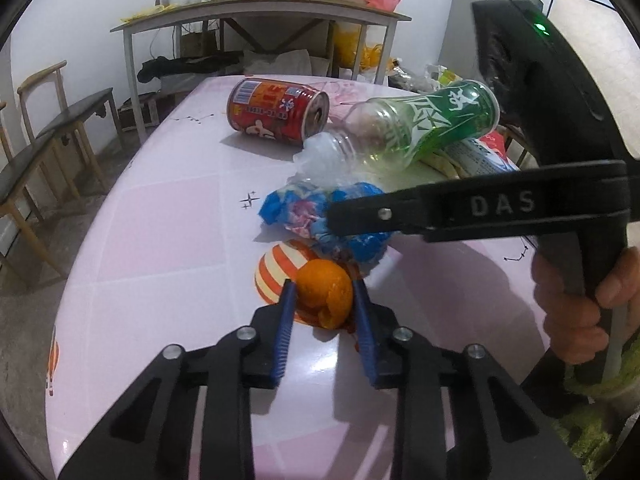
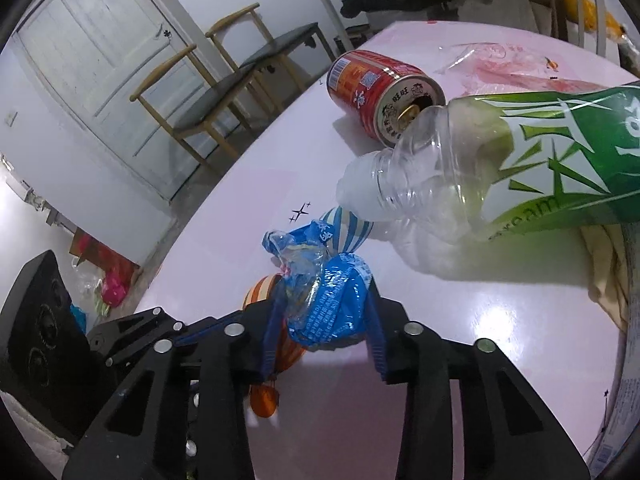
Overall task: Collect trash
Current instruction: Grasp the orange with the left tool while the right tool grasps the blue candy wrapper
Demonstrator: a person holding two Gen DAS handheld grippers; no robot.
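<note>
Between the left gripper's (image 1: 324, 300) blue fingers sits a clamped orange peel (image 1: 326, 292); just ahead, the right gripper (image 2: 326, 312) pinches a crumpled blue wrapper (image 2: 324, 300).

On the tabletop (image 1: 168, 240), a can (image 1: 277, 111) is laid on its side behind a toppled bottle (image 1: 420, 128); a crumpled wrapper (image 1: 296, 208) is placed before both, with peel (image 1: 326, 294) nearest.

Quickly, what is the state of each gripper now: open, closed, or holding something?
Left gripper: closed on the orange peel.
Right gripper: closed on the crumpled blue wrapper.
</note>
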